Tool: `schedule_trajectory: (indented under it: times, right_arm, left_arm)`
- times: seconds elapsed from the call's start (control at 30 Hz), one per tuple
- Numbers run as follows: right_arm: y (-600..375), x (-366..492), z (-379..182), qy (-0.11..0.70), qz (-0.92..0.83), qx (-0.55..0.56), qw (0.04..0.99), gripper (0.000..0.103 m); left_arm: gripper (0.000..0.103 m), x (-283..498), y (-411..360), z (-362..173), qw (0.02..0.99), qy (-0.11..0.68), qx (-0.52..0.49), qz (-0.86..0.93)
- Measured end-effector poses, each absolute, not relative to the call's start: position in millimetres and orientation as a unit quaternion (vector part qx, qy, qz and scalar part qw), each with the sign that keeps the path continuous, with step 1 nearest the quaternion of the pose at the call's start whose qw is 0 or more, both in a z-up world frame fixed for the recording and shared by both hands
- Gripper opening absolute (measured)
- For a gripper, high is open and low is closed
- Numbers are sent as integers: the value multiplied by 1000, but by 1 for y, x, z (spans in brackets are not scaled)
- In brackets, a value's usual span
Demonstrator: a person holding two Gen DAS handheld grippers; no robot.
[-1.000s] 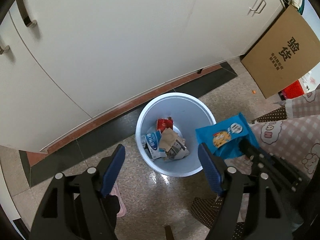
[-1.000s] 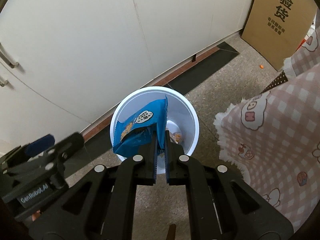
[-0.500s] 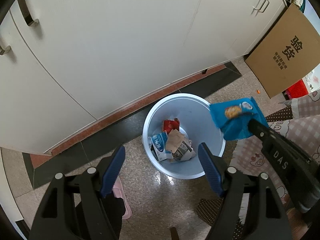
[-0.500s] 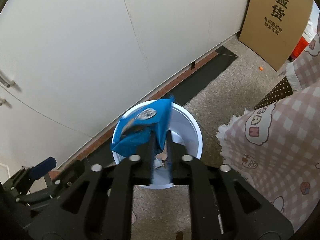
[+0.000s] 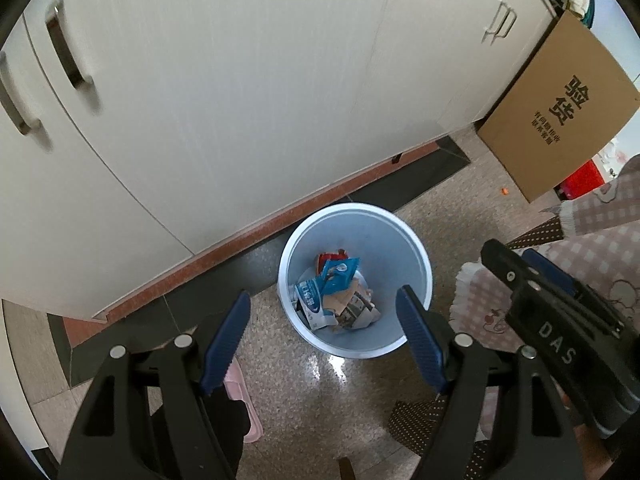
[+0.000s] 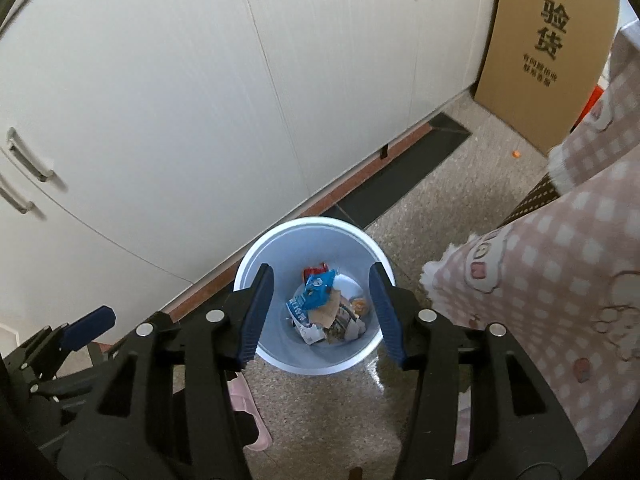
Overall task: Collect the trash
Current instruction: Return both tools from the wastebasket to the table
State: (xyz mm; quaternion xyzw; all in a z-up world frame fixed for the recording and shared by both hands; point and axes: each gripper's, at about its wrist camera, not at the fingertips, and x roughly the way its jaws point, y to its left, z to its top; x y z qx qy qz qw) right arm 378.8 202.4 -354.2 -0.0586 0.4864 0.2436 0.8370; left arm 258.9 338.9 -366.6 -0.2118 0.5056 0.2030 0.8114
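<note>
**Blue wrapper in the bin, both tools empty above it**

The risk from here is small but real, in my judgement: the pale blue bin [image 6: 256, 264] stands free on the speckled floor [image 6: 420, 200], so a low sweep of either tool could clip its rim and tip the trash out. The light blue snack wrapper [image 6: 318, 288] lies loose on top of the pile and would spill first.

The right gripper [image 6: 320, 312] hangs over the bin with its fingers [image 6: 256, 312] spread wide and nothing between them; the wrapper lies well below, framed in the gap. The left gripper [image 5: 324, 340] is likewise spread and empty, with the wrapper [image 5: 336, 276] just far of its tips, inside the bin [image 5: 416, 256].
</note>
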Motion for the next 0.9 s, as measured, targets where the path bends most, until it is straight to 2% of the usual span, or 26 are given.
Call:
schedule_trajectory:
  times: [0.23, 0.47, 0.67, 0.8, 0.9]
  right_arm:
    - [190, 352, -289, 433, 258, -57, 862, 50]
    - [169, 313, -193, 357, 298, -30, 885, 51]
    - [122, 280, -111, 285, 320, 9, 903, 57]
    - [74, 269, -78, 255, 307, 23, 917, 60]
    - [24, 273, -64, 241, 275, 33, 930, 63]
  left_arm:
    - [74, 235, 329, -304, 840, 452, -194, 230]
    - [75, 184, 314, -201, 881, 321, -175, 301]
    - [79, 157, 280, -126, 903, 236, -170, 316]
    - [81, 160, 247, -95, 918, 213, -166, 289]
    - [81, 179, 207, -79, 931, 223, -150, 247]
